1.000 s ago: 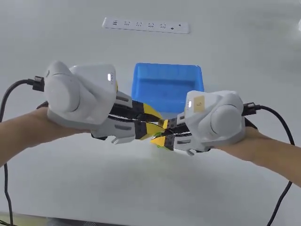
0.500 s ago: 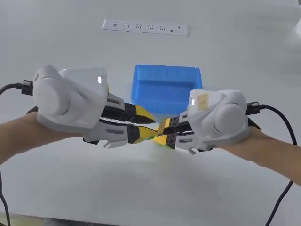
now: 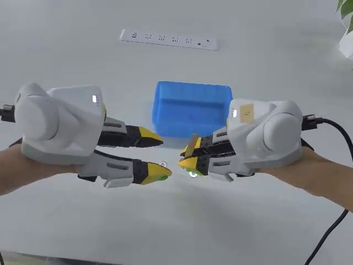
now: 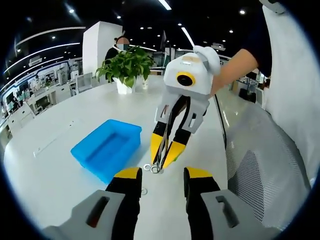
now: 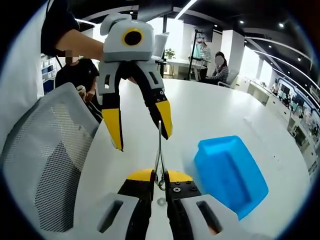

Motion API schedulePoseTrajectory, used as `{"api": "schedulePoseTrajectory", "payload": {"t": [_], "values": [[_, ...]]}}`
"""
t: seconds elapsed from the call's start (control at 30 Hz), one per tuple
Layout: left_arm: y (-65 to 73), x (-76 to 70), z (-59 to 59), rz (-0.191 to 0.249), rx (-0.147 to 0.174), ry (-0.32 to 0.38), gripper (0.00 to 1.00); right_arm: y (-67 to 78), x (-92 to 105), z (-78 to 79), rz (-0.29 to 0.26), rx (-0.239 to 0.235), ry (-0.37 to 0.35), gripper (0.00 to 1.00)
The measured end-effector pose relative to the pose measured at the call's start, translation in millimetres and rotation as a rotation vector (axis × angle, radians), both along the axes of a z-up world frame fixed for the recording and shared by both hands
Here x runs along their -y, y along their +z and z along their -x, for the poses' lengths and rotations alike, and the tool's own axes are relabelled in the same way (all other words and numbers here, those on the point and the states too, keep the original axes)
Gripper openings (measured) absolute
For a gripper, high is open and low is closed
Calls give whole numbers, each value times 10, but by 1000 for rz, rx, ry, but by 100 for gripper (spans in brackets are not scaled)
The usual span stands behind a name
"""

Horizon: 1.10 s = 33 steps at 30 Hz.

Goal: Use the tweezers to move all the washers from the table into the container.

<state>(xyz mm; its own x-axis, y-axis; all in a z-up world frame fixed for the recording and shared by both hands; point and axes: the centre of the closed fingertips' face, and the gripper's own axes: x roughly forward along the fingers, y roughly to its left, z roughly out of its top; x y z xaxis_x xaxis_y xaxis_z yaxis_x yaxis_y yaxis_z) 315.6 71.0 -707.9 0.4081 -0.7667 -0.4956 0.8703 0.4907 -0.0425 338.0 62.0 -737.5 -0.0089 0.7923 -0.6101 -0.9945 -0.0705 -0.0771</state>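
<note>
White bench top [image 3: 66, 232] lies bare under your hands, with a power strip [image 3: 168, 40] far off at 12 o'clock and the blue container [image 3: 193, 107] nearer on the same line, just beyond the two grippers. Your right gripper [image 3: 185, 157] has its jaws pressed together on the tweezers [image 5: 159, 150], which stick out forward between the yellow tips. Your left gripper [image 3: 161, 157] faces it with its jaws spread apart and nothing between them. In the left gripper view the tweezer points hang just above two washers [image 4: 152, 168] lying side by side on the table, with a third washer [image 4: 144, 191] at 6 o'clock of that pair, nearer your left jaws. Whether a point already touches a ring is too fine to tell. For the pick, you would do well to tip the right gripper so the points come down steeply on one rim, one leg through the hole and one outside it. Then squeeze slowly, because thin flat rings will likely skate on so smooth a top. Choose the ring on the free side of the pair, so its neighbour is not flicked away. Hold the left gripper off toward 9 o'clock, clear of the path. Lift low, carry toward 12 o'clock past the container's near wall, and only there ease the squeeze.
</note>
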Motion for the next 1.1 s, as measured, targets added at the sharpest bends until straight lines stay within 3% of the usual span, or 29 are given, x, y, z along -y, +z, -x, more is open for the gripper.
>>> {"api": "schedulePoseTrajectory", "payload": {"t": [0.2,0.27,0.37,0.43,0.6,0.73,0.8,1.03,1.1], "values": [[-27,-72,55,-1,-17,32,53,154,37,-10,-12,7,7,9],[-28,-96,61,-11,4,38,56,197,45,-14,-10,17,14,9],[-35,-134,55,-15,0,59,62,309,40,-17,-18,23,25,9],[-20,-172,18,-22,28,84,70,389,30,-22,-19,38,36,9],[-7,-240,-17,-17,32,122,80,504,14,-46,-11,49,49,9],[27,-266,-35,-4,39,143,91,587,27,-145,-9,56,41,9],[23,-265,-11,11,17,140,92,647,30,-208,-12,72,36,9],[-66,-317,3,-11,1,145,99,775,31,-471,-31,104,6,9],[-49,-324,-17,12,-6,166,99,753,32,-603,-31,114,-5,9]]}}
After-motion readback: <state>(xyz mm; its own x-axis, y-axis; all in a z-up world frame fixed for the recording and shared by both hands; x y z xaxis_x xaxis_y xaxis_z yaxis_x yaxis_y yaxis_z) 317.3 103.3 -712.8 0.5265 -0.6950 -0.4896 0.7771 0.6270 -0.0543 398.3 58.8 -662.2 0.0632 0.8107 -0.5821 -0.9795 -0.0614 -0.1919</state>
